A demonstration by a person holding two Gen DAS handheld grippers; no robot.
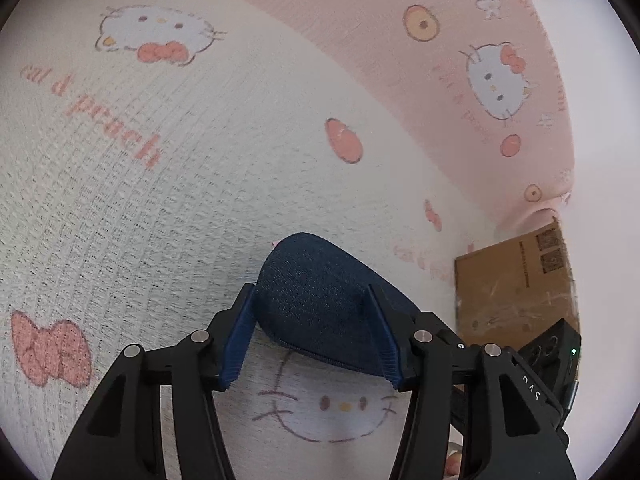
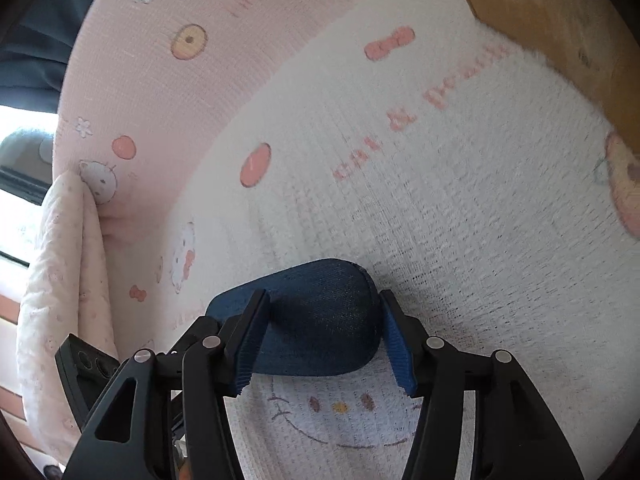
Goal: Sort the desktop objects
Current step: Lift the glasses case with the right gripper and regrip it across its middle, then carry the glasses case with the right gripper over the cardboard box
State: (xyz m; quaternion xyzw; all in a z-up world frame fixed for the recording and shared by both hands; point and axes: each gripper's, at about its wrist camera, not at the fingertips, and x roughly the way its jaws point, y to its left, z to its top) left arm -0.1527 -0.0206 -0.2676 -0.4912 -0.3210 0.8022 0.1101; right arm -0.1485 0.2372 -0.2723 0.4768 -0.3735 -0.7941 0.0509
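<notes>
Denim case (image 1: 320, 300) between both tilted-down grippers' jaws, above towel (image 1: 160, 200).

1. The case (image 1: 320, 300) was matt navy woven cloth;
2. The towel (image 1: 160, 208) under the case was rough waffle-weave cotton;
3. The box (image 1: 516, 292) beside the towel was scuffed brown cardboard.

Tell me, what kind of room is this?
Probably a home, maybe a bedroom: a cartoon-cat towel covers the surface, a cardboard box sits beside it, and both grippers hold a blue fabric case.
</notes>
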